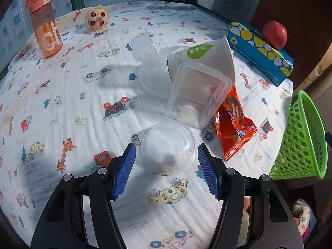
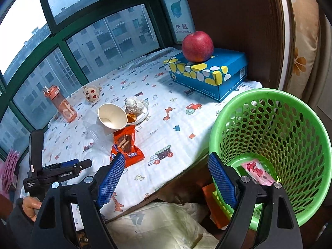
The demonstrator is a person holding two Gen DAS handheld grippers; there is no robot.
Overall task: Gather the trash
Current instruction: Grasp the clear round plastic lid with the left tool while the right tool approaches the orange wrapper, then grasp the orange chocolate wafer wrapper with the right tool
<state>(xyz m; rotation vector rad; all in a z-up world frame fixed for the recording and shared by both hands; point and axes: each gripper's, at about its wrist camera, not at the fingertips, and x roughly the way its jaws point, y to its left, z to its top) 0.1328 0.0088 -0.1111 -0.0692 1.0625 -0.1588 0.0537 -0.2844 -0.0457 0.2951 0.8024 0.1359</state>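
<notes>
The left gripper is spread, nothing pinched, with the clear dome lid lying just ahead between its blue pads, not yet touched. For a sound grasp, the pads are best lowered to the lid's rim on both sides and closed gently, since thin plastic probably buckles or slips. The right gripper is spread and empty; the green basket stands just to its right.

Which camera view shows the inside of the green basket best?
The right wrist view. It looks down into the green basket, so the mesh wall and a pink packet at the bottom are visible. The left wrist view shows only the basket's outer side at the right edge of the table, not its contents.
</notes>
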